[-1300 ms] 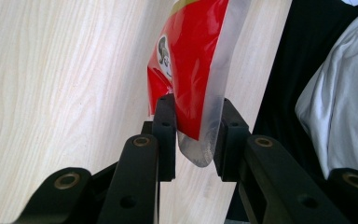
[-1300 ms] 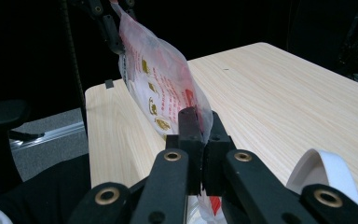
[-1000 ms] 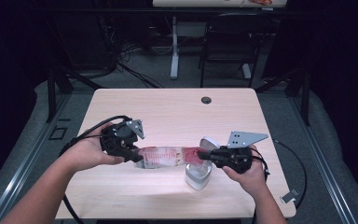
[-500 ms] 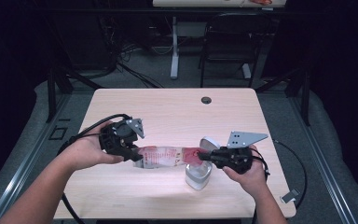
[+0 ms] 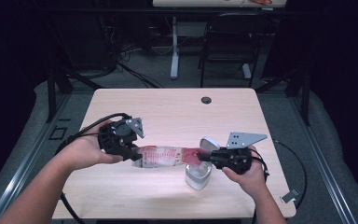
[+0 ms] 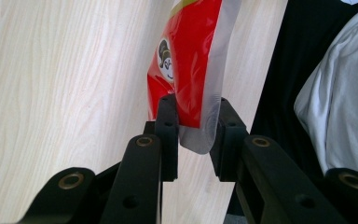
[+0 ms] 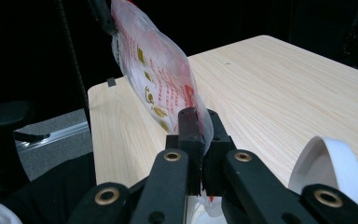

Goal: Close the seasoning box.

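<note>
Left gripper (image 5: 129, 153): held in the person's left hand (image 5: 85, 151), jaws clamped across one end of a red-and-clear snack packet (image 5: 165, 156); in the left gripper view the two black pads press the packet's (image 6: 191, 60) sealed edge from both sides, a small cartoon face printed on the red just above them. Right gripper (image 5: 204, 157): held in the right hand (image 5: 246, 173), jaws closed tight on the packet's opposite end; in the right gripper view (image 7: 199, 122) the pads pinch the crumpled clear film, and the packet (image 7: 156, 65) rises away from them with its printed side showing. Packet: slung between the two grippers, roughly level, lifted off the wooden table (image 5: 177, 112), touched by nothing else. White container (image 5: 198, 175): stands on the table directly under the right gripper's jaws, its hinged lid (image 5: 209, 143) raised just beyond them; the lid's curved white edge (image 7: 328, 163) sits close beside the right gripper in its own view. Small dark grommet (image 5: 206, 100): set in the table top well beyond both grippers, toward the far edge. Change against a second ago: none worth recording. Both hands, both grips, the packet's span and the container under it appear in the same places, with at most a slight shift at the left gripper's end.
</note>
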A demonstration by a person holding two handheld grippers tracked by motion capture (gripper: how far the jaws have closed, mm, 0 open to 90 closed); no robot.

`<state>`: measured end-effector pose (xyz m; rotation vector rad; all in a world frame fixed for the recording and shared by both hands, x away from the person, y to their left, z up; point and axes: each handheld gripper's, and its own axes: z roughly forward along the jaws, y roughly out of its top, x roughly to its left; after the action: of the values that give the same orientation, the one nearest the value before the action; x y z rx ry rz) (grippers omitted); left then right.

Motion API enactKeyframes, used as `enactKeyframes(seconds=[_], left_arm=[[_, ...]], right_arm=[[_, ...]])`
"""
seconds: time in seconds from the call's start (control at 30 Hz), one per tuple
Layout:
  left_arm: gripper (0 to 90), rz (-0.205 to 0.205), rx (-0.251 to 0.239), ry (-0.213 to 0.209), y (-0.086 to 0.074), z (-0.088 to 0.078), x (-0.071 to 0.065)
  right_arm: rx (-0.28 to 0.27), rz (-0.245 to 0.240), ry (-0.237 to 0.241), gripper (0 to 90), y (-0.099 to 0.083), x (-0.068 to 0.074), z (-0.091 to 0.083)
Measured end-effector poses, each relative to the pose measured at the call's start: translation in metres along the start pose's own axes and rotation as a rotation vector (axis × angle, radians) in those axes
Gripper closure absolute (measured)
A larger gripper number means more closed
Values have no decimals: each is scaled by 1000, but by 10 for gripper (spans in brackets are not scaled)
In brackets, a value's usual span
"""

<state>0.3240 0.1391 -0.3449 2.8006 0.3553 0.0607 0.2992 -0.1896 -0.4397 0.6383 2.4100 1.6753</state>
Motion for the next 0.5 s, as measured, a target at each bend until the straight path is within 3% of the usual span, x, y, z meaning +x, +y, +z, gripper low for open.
enactKeyframes(seconds=[0.5], left_arm=[[764,4,-13,5,2,-5,0]], right_arm=[[21,3,-2,893,-2,-2,2]])
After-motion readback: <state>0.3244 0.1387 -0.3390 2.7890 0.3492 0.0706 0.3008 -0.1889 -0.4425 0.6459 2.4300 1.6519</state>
